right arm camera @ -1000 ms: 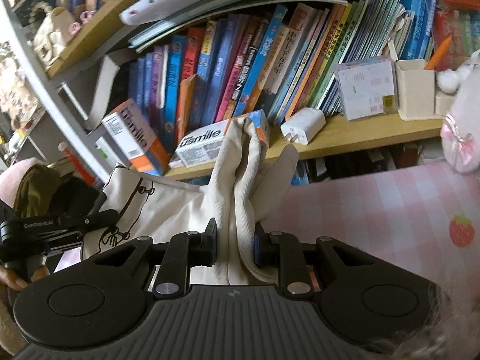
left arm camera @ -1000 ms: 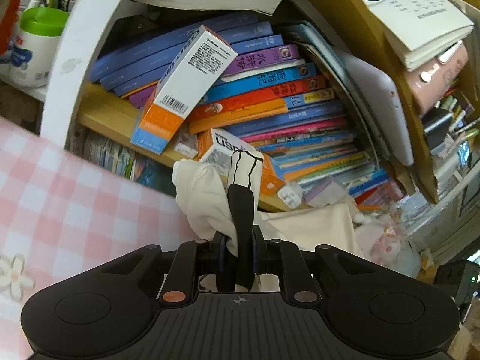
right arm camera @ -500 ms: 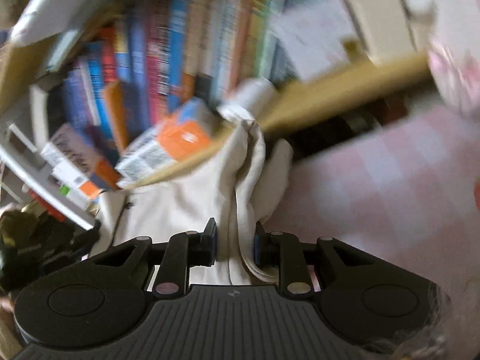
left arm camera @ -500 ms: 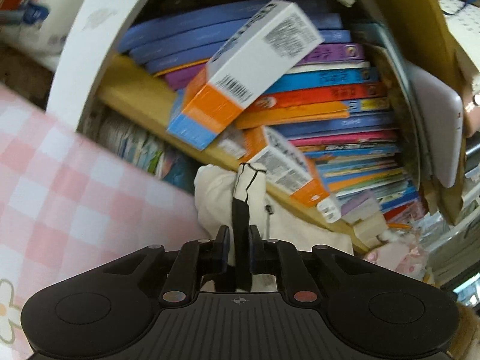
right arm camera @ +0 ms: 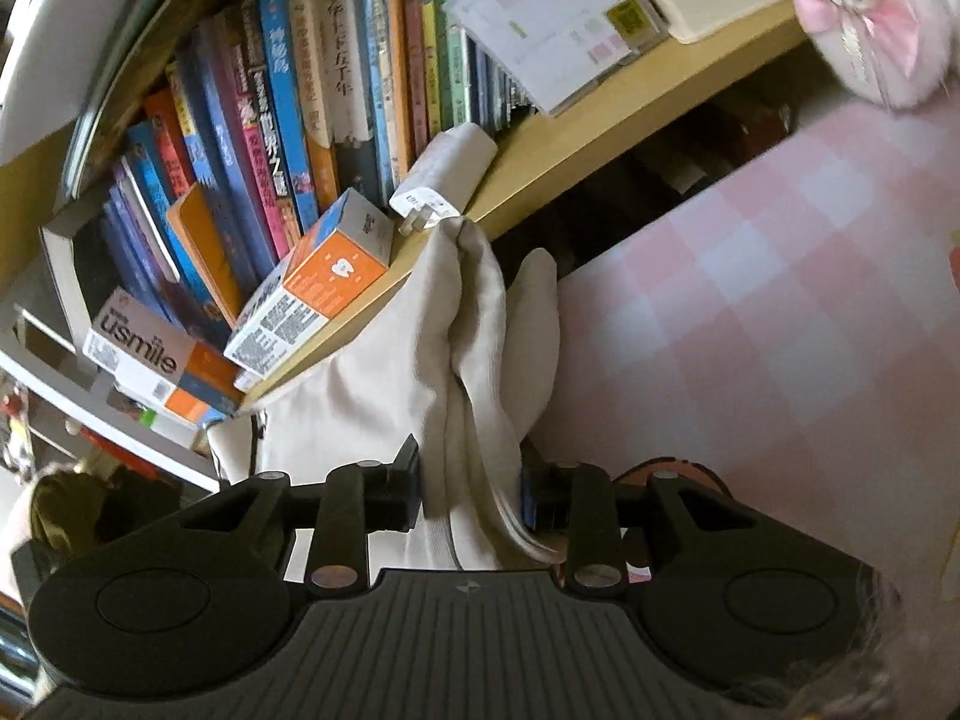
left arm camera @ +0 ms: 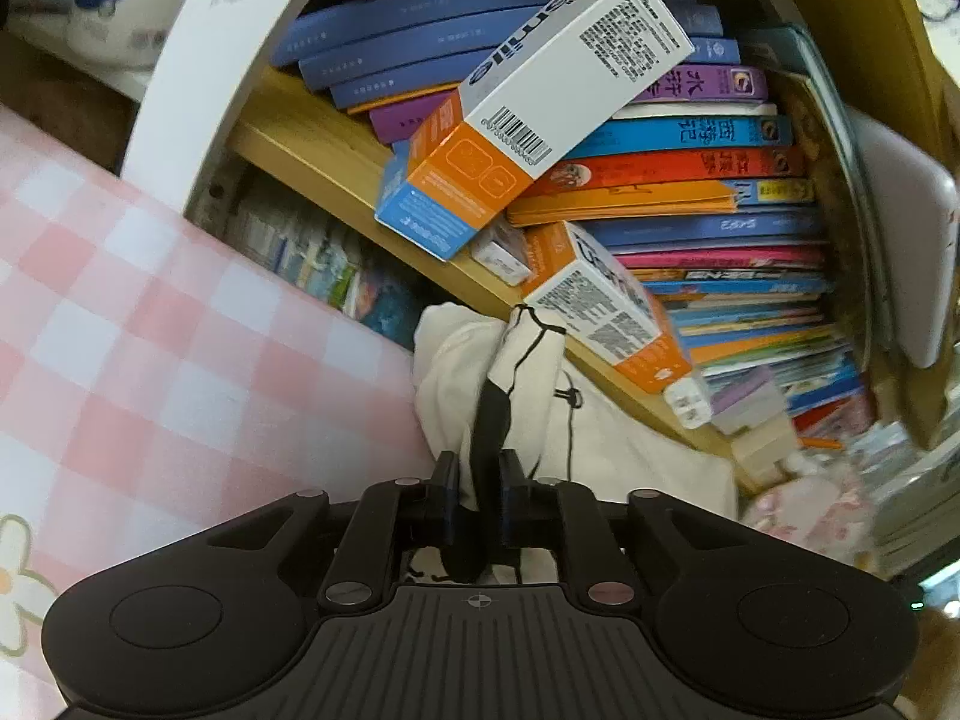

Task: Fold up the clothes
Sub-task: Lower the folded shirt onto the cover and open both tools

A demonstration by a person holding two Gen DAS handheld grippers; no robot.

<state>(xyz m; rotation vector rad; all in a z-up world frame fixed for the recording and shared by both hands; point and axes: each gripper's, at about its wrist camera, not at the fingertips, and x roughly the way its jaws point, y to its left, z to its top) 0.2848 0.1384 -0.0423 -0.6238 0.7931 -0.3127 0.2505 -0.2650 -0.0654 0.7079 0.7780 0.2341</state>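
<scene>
A cream garment with black print (left arm camera: 606,450) hangs between my two grippers above the pink checked tablecloth (left arm camera: 150,360). My left gripper (left arm camera: 478,483) is shut on a bunched edge of it with a black patch. My right gripper (right arm camera: 471,483) is shut on a thick bunch of the same cream garment (right arm camera: 432,336), which rises in folds in front of the bookshelf. Both views are tilted. The lower part of the garment is hidden behind the gripper bodies.
A wooden shelf (left arm camera: 312,156) packed with books stands right behind the cloth. Orange and white usmile boxes (left arm camera: 540,120) lean on the books; another usmile box (right arm camera: 150,360) lies at left. A white charger (right arm camera: 444,180) sits on the shelf edge. A pink plush (right arm camera: 870,30) is at right.
Both grippers have tilted and moved nearer to the shelf, carrying the garment with them. The grips have not changed.
</scene>
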